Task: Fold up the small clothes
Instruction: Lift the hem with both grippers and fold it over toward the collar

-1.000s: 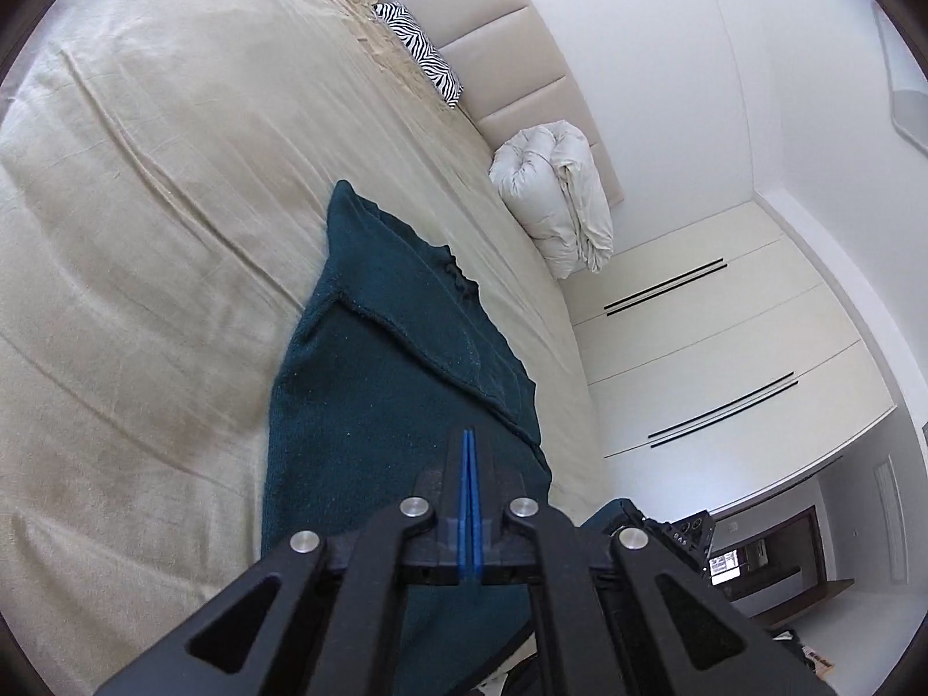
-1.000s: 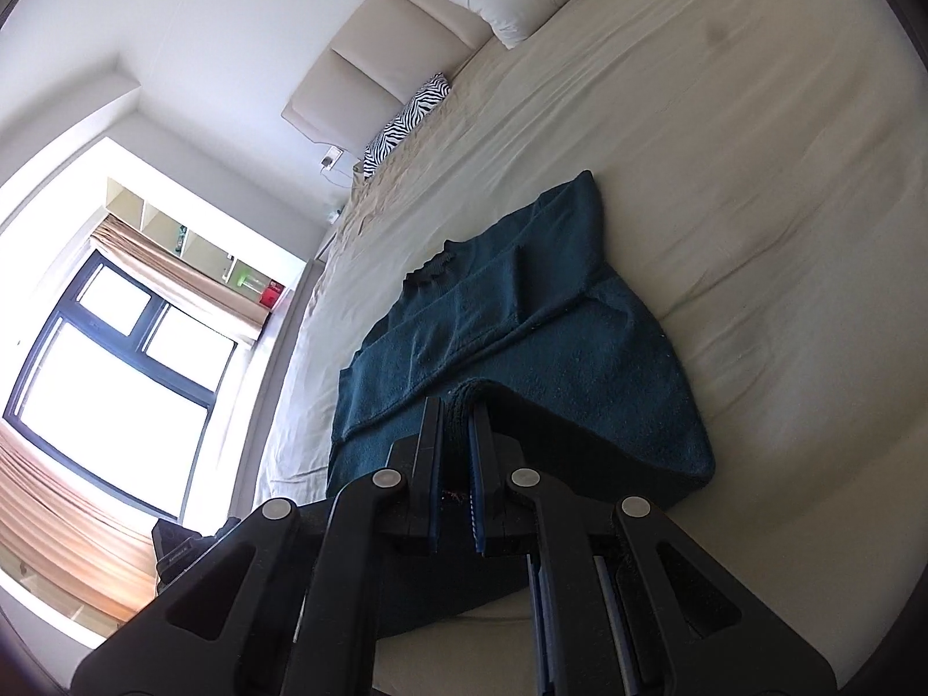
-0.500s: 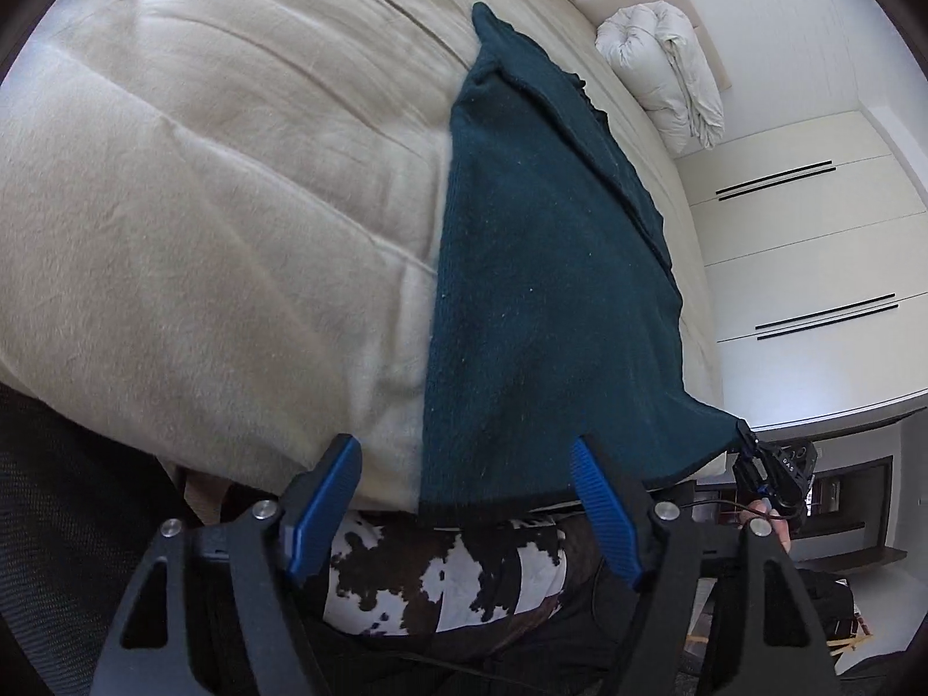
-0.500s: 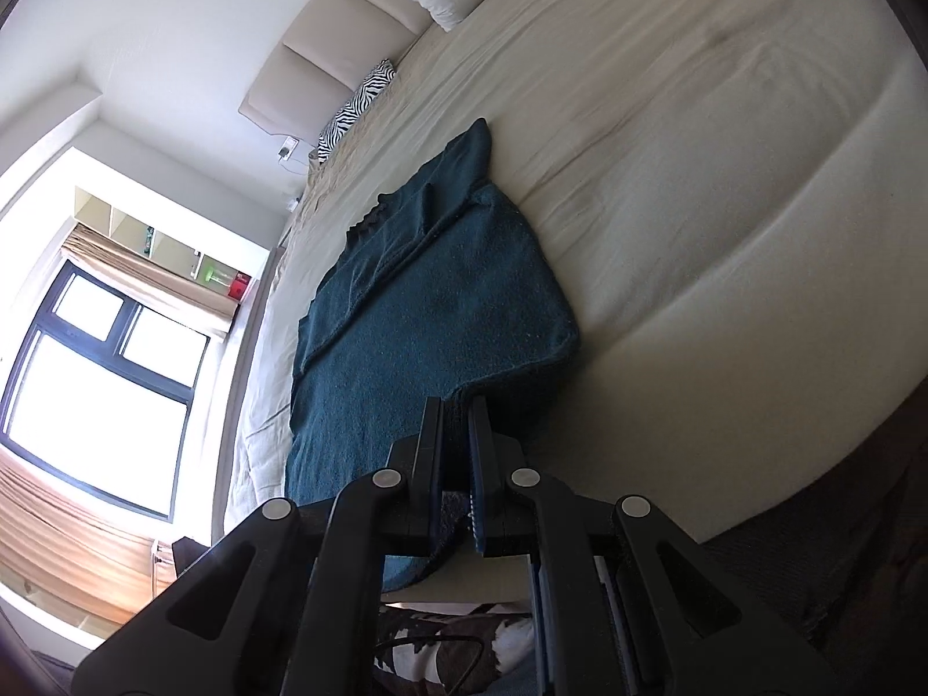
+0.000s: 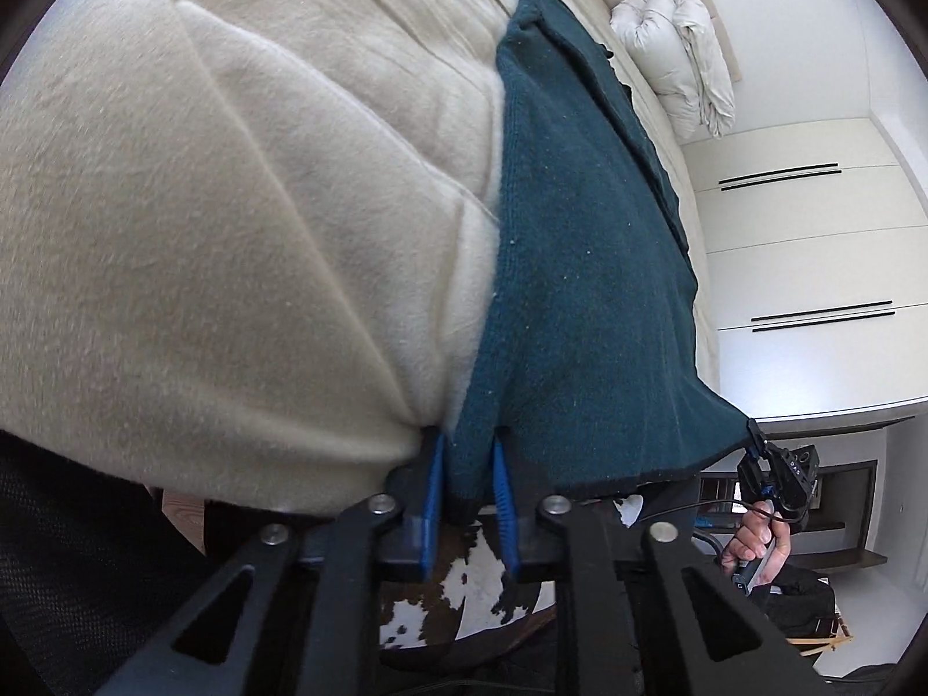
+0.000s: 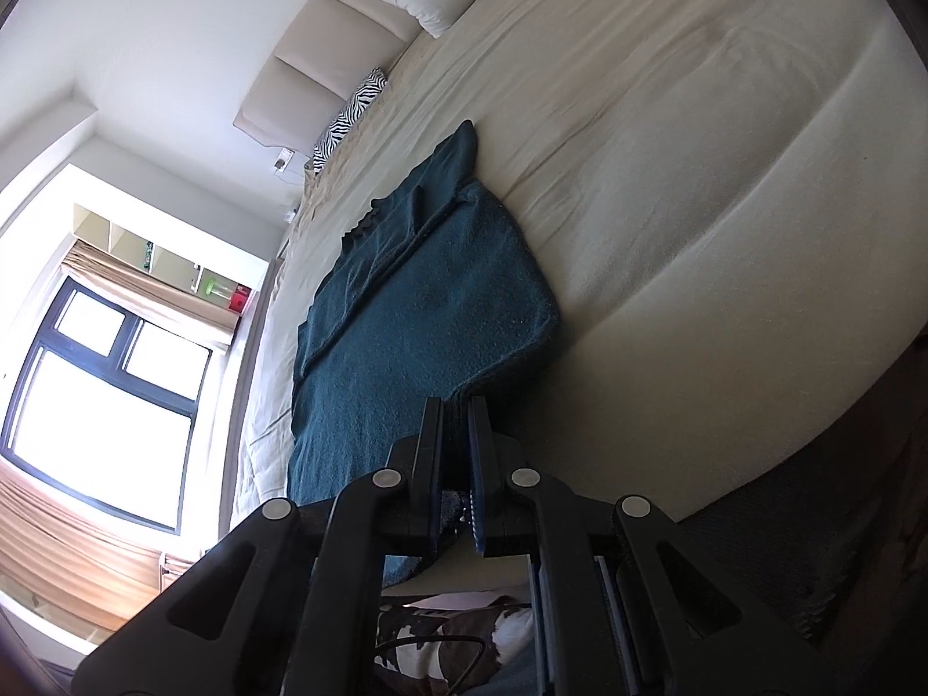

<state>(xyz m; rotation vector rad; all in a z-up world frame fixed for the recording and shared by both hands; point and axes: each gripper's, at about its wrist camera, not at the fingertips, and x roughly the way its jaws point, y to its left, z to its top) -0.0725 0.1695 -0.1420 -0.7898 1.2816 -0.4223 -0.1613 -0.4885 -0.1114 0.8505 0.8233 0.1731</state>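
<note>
Home bedroom. Wide bed [image 6: 696, 174] w/ cream sheet, padded headboard [image 6: 301, 81], zebra-print pillow [image 6: 348, 116], bundled white duvet [image 5: 678, 52]. Built-in white wardrobes [image 5: 812, 243] one side; curtained window [image 6: 98, 406] + wall shelving [image 6: 145, 249] opp.

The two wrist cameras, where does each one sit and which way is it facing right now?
Left wrist: on the left hand-held gripper, looking down along the bed toward the wardrobe; shows its fingers pinching the teal garment, plus the right hand-held gripper and a hand.
Right wrist: on the right hand-held gripper, looking up the bed toward the window; shows its own fingers clamping the garment's hem.
Shared: garment, bed, duvet, headboard.
</note>
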